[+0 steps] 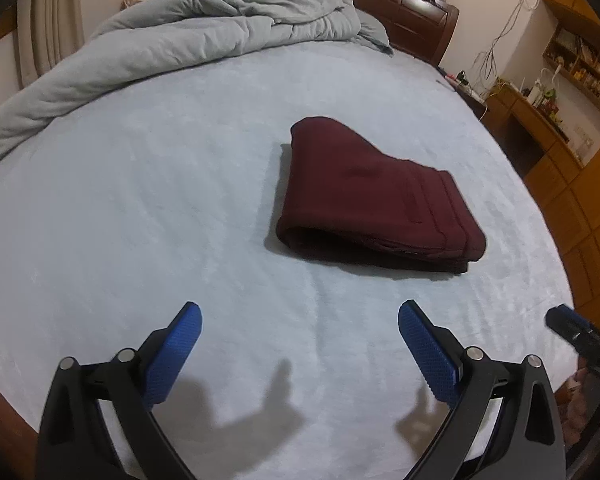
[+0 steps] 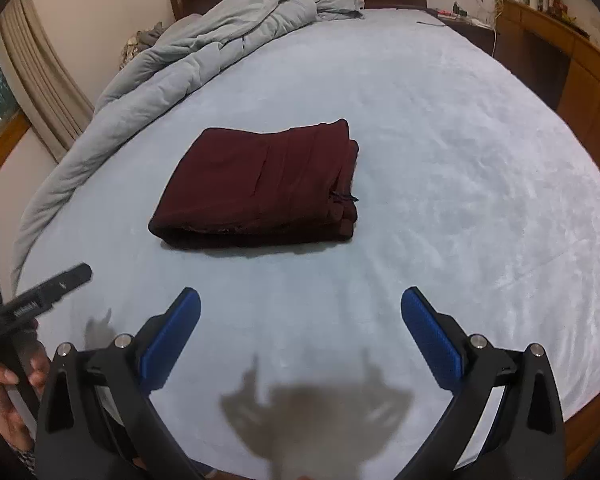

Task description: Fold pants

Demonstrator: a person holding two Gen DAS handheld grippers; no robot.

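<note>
Two grippers, left and right, we hold with jaws spread wide and empty above the pale blue bedsheet; the maroon pants lie folded ahead, apart from both

Left hand-held gripper: black curved frame, two blue pads with knurled faces, silver round screw heads at the joints.
Right hand-held gripper: the same black frame, blue textured pads, silver screws.
Hand: bare skin, patterned sleeve edge beneath it.
</note>
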